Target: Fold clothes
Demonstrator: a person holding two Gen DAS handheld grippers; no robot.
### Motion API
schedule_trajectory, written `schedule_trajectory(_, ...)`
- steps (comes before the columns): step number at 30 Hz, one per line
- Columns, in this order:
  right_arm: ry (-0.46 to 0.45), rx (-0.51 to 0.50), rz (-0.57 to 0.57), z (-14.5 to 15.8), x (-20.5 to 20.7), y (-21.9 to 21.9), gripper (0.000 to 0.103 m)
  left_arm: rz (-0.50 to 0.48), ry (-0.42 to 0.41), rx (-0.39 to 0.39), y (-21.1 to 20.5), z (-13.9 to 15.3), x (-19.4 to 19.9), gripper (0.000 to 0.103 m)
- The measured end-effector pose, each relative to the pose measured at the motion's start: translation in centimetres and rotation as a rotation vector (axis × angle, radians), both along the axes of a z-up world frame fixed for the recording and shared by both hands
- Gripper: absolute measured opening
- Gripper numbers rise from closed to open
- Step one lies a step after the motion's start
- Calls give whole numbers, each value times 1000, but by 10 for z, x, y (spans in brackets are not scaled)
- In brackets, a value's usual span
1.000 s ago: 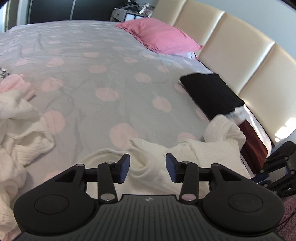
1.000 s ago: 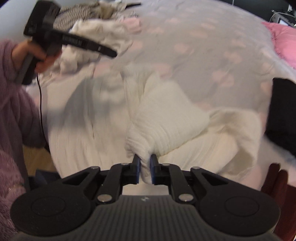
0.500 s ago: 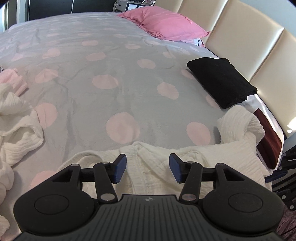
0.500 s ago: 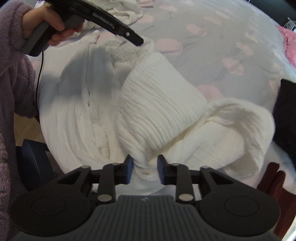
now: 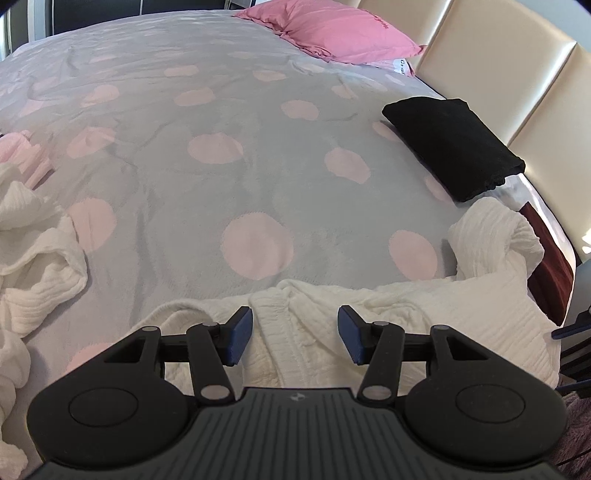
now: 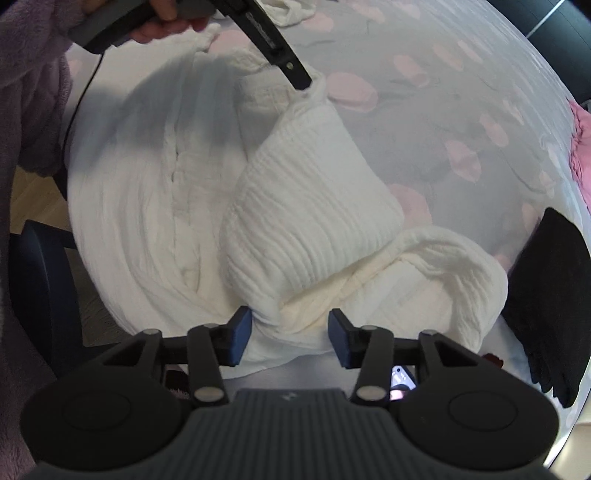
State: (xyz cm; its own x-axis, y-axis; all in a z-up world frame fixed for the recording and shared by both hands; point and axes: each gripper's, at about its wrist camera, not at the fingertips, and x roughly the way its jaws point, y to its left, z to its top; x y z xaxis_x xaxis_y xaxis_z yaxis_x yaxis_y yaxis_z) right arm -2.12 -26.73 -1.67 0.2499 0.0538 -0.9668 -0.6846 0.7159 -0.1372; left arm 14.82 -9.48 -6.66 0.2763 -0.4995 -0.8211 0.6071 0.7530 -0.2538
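I have the left gripper (image 5: 295, 339) low over the collar of the cream shirt (image 6: 303, 206), jaws wide, gripping nothing. My right gripper (image 6: 290, 339) hangs level at the folded sleeve, jaws spread, fabric loose between them. The shirt lies on the spotted bed (image 5: 258, 155) beside a folded black garment (image 5: 454, 147)

I count one cream shirt (image 6: 306, 206) spread in front of me, one folded black garment (image 5: 454, 147), one dark red garment (image 5: 550, 269) at the bed's edge and one pink pillow (image 5: 343, 29). To my left lies one heap of white laundry (image 5: 33, 266) with one pink piece (image 5: 22, 155) behind it. I hold two grippers, my left gripper (image 5: 295, 339) and my right gripper (image 6: 290, 339).
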Motion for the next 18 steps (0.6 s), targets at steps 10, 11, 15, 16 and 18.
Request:
schedule_trajectory(10, -44, 46, 62, 20, 14, 28, 55, -22, 13, -30, 2, -15, 8, 27)
schedule_trajectory(11, -45, 40, 54, 17, 19, 31, 55, -29, -4, -19, 2, -15, 6, 22)
schedule_trajectory(15, -50, 51, 50, 10, 35, 45, 55, -34, -40, -17, 4, -10, 2, 17)
schedule_trajectory(16, -49, 75, 44, 10, 39, 49, 55, -32, -43, -20, 4, -8, 2, 17)
schedule_trajectory(18, -43, 125, 27, 11, 48, 56, 55, -25, -45, -21, 4, -6, 1, 16)
